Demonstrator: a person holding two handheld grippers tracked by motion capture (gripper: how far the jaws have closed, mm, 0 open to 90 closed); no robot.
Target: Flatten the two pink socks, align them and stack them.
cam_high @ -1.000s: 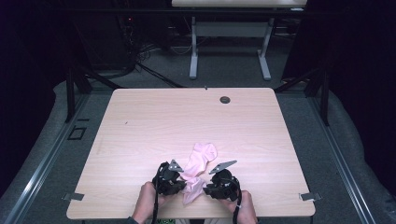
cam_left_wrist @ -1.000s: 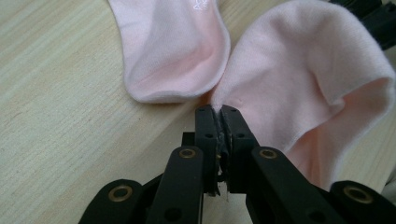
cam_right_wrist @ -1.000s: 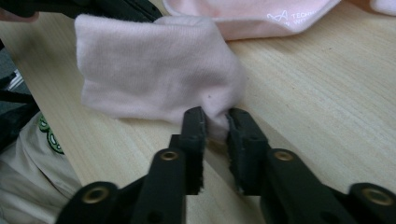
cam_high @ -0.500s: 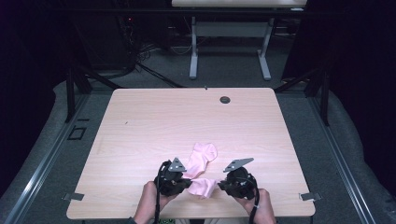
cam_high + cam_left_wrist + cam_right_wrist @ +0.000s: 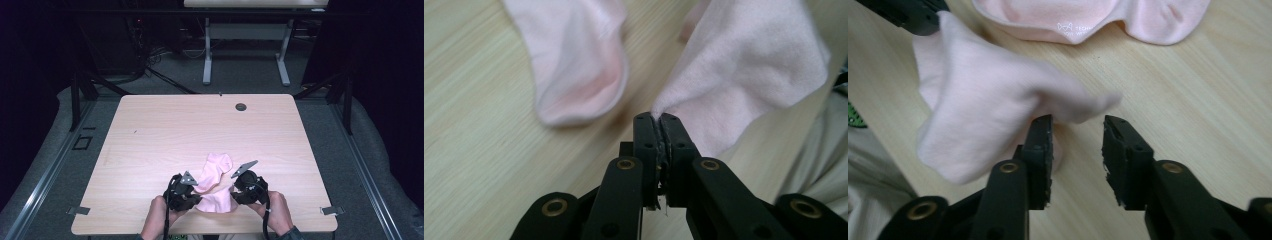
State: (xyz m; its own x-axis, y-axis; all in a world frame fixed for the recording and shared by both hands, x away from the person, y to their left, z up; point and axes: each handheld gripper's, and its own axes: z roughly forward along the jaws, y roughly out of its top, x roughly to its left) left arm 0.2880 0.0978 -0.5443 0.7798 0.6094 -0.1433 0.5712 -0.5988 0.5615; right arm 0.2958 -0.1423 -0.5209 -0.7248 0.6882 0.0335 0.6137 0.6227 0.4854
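Two pale pink socks on the tabletop. Left tongs are clamped on an edge of the near sock, lifting it off the wood. Right tongs stand parted, jaws either side of the same sock's loose tip, nothing gripped. The far sock lies flat just beyond both tongs, small white print near its edge. Judgement: pairing or folding is at an early stage; one end secured, the second grasp and laying onto the far sock remain. Fabric soft, limp, slightly fuzzy.
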